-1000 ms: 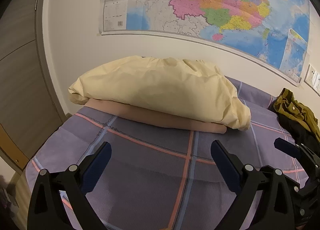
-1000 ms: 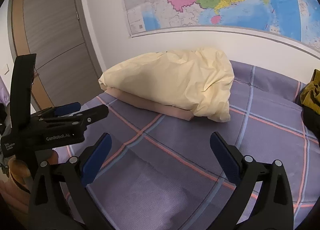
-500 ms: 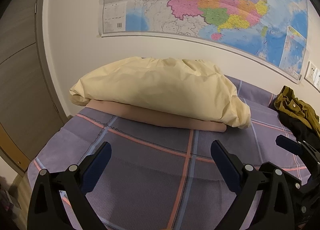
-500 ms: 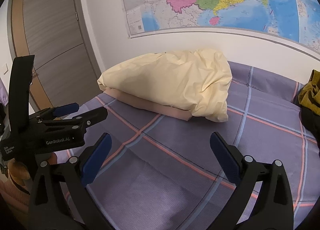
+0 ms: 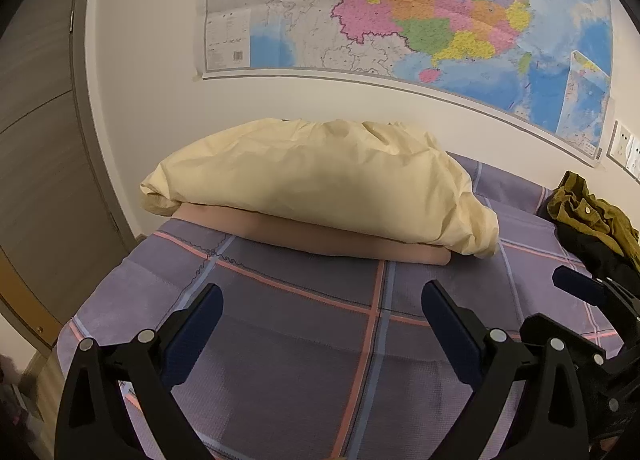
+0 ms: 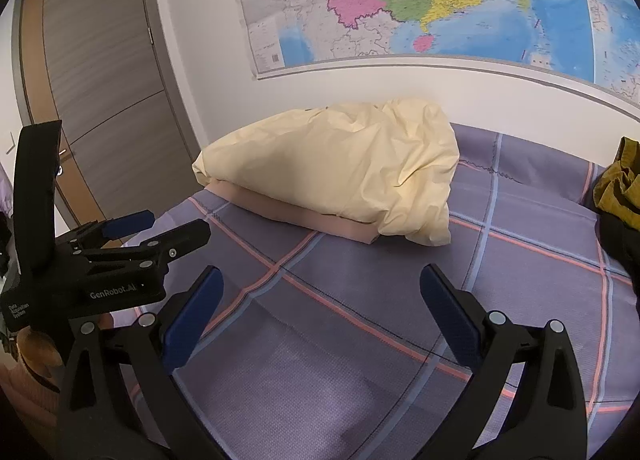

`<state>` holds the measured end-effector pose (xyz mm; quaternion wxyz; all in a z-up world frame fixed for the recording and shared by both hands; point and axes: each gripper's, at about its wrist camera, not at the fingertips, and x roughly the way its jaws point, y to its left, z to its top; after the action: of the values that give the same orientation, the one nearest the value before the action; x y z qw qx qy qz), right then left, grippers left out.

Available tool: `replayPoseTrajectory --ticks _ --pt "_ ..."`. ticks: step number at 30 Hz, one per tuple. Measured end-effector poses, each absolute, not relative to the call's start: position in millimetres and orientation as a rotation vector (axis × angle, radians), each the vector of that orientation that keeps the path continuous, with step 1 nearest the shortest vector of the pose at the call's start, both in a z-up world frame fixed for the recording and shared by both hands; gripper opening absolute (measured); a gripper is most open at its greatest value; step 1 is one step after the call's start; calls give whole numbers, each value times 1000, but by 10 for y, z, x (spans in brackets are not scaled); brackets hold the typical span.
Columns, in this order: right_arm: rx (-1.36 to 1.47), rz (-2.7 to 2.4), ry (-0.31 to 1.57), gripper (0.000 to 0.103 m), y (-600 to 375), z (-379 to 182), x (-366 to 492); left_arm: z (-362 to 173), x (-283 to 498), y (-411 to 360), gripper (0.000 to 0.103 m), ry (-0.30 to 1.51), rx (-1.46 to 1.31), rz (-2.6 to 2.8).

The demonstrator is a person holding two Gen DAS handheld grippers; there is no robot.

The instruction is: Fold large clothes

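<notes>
The left gripper and right gripper both hang with jaws wide apart, empty, above the purple plaid bed sheet. The olive crumpled garment lies at 3 o'clock. The left gripper's body reads "GenRobot.AI".

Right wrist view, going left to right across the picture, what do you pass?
Left claw → wooden door → cream duvet on a folded pink blanket → olive garment at the right edge.
</notes>
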<state>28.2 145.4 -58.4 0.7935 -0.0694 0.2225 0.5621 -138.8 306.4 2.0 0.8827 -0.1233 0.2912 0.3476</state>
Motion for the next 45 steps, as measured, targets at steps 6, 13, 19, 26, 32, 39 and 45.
replayPoseTrajectory --ticks 6,13,19,26,32,39,45 --pt "-149 1209 476 97 1453 -581 285 19 -1393 3052 96 605 -249 727" --pt "-147 1209 478 97 1452 -585 286 13 -1393 3053 96 604 -245 728" --pt "-149 1207 481 97 1459 -601 265 1 -1390 3056 96 610 -239 725" --pt "-148 1207 486 97 1462 -601 273 -16 -1382 3054 96 614 -236 725" --pt "-148 1209 492 97 1471 -609 285 -44 -1363 3065 96 622 -234 719" --pt "-144 1204 506 97 1486 -646 298 -86 -1319 3070 96 632 -230 706" --pt "-132 1200 510 97 1461 -655 313 -90 -1293 3049 96 621 -213 701"
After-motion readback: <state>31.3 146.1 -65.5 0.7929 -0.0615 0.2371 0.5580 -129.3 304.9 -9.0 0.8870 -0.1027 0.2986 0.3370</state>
